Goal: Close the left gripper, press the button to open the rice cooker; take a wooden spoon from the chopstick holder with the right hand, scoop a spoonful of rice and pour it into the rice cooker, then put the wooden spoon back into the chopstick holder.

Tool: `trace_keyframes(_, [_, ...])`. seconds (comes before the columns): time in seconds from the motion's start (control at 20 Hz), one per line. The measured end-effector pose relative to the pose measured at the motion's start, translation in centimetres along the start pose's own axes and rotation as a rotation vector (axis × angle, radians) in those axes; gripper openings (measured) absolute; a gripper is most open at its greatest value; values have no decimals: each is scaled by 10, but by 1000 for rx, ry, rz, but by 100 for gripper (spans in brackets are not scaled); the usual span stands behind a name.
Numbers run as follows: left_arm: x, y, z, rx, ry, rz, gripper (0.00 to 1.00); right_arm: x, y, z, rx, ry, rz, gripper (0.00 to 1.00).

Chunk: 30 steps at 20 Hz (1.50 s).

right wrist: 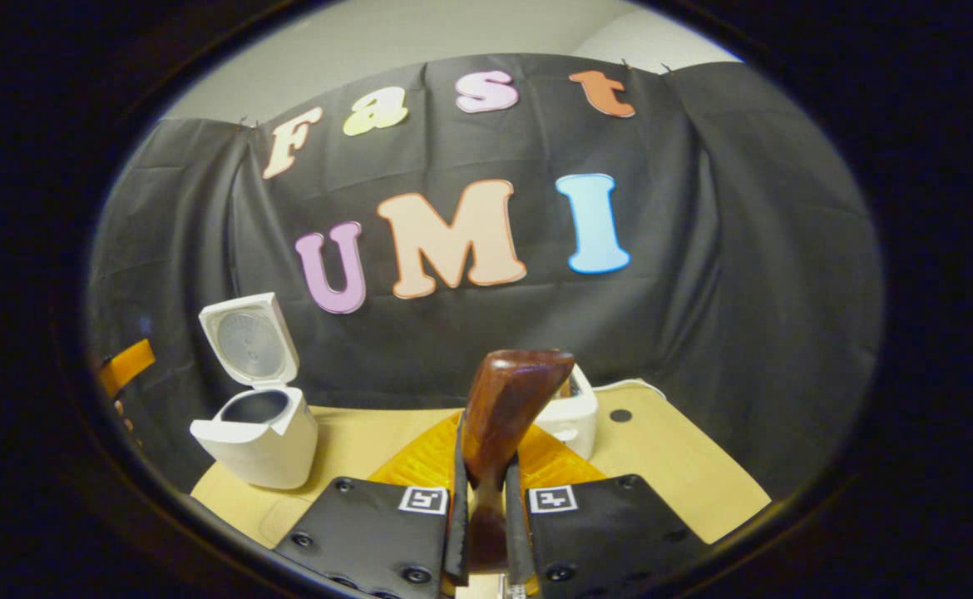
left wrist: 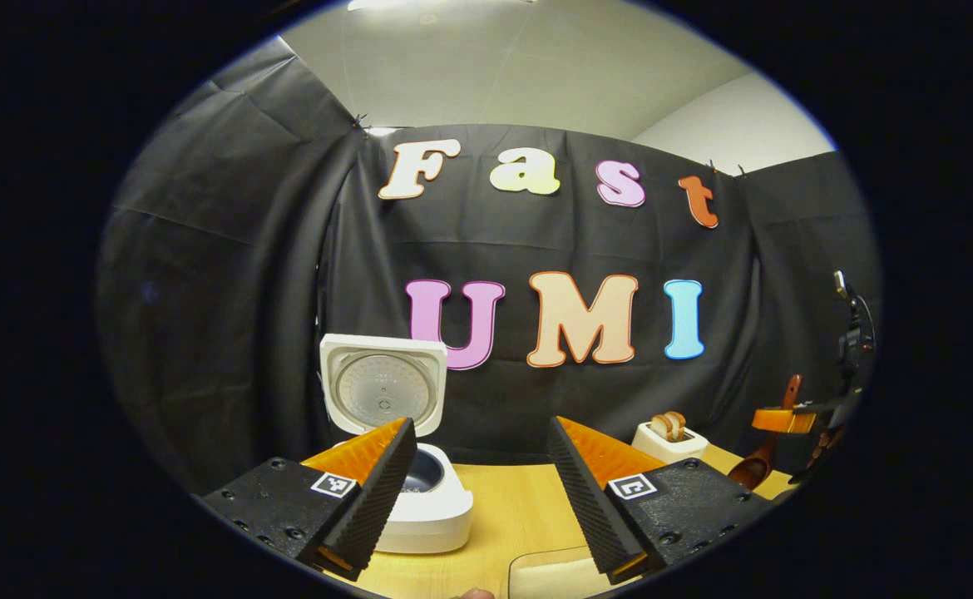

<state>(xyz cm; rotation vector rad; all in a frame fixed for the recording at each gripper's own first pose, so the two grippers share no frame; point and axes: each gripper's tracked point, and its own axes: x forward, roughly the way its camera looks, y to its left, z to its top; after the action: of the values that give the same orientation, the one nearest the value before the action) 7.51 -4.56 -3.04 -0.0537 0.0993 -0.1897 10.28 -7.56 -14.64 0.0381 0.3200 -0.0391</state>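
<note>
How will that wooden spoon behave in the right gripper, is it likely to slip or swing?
The wooden spoon looks like solid wood, so probably stiff and fairly light. Its surface is glossy, so it may slide a little. The right gripper pinches it near one end, and the long overhang could pivot it when tilted.

I count one rice cooker (left wrist: 420,466) at lower left of the left gripper view, one wooden spoon (right wrist: 503,416) at lower centre of the right gripper view, and one white holder (left wrist: 669,439) at lower right. I also count two grippers: left gripper (left wrist: 482,491), right gripper (right wrist: 484,507), on one table (left wrist: 511,507).
</note>
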Motion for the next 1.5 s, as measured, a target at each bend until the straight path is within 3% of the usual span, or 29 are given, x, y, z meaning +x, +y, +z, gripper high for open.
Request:
trace_keyframes(0.25, [-3, -22, -4, 13, 17, -27, 94, -24, -43, -56, 72, 79, -62, 23])
trace_keyframes(0.55, [-8, -41, -2, 40, 17, -50, 93, -36, -50, -105, 136, 159, -74, 20])
trace_keyframes(1.0, [-12, -46, -3, 44, 20, -52, 94, -40, -57, -168, 124, 265, -104, 20])
trace_keyframes(1.25, [-13, -42, 0, 48, 14, -45, 94, -45, -60, -187, 91, 306, -118, 20])
trace_keyframes(1.4, [-13, -38, 0, 47, 13, -39, 90, -45, -63, -176, 61, 279, -128, 27])
trace_keyframes(1.45, [-13, -37, 1, 44, 12, -38, 93, -45, -64, -170, 57, 268, -125, 24])
trace_keyframes(1.5, [-14, -38, 1, 42, 11, -37, 93, -46, -64, -165, 54, 255, -126, 35])
